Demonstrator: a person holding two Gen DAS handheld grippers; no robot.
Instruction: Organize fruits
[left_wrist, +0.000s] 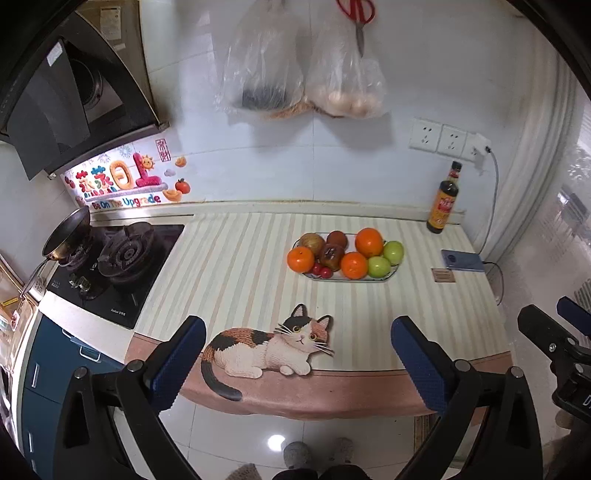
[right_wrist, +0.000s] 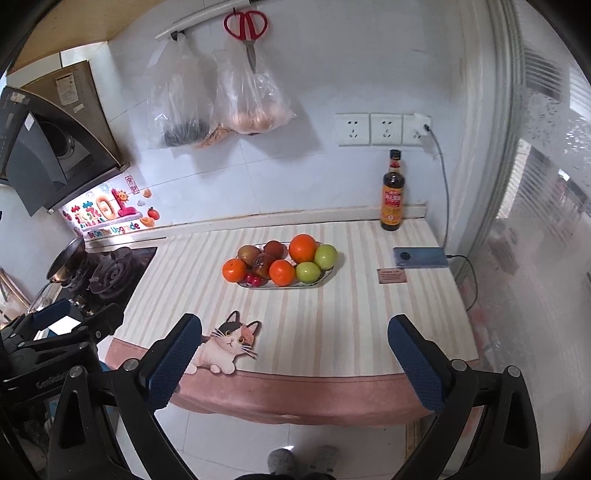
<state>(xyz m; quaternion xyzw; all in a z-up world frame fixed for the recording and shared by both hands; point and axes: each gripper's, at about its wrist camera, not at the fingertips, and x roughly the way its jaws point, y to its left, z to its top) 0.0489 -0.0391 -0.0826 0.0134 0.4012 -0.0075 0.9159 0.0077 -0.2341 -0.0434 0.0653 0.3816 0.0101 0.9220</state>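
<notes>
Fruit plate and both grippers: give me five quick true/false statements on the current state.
1. The plate holds three oranges. True.
2. Two green apples sit at the plate's left end. False: they are at its right end.
3. The left gripper is shut on an orange. False: its jaws are open and empty, short of the counter edge.
4. The right gripper is open, holding nothing. True.
5. The sauce bottle lies on its side. False: it stands upright by the wall.

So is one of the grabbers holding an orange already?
No, the left gripper and right gripper are both open and empty, and all three oranges sit on the plate.
</notes>
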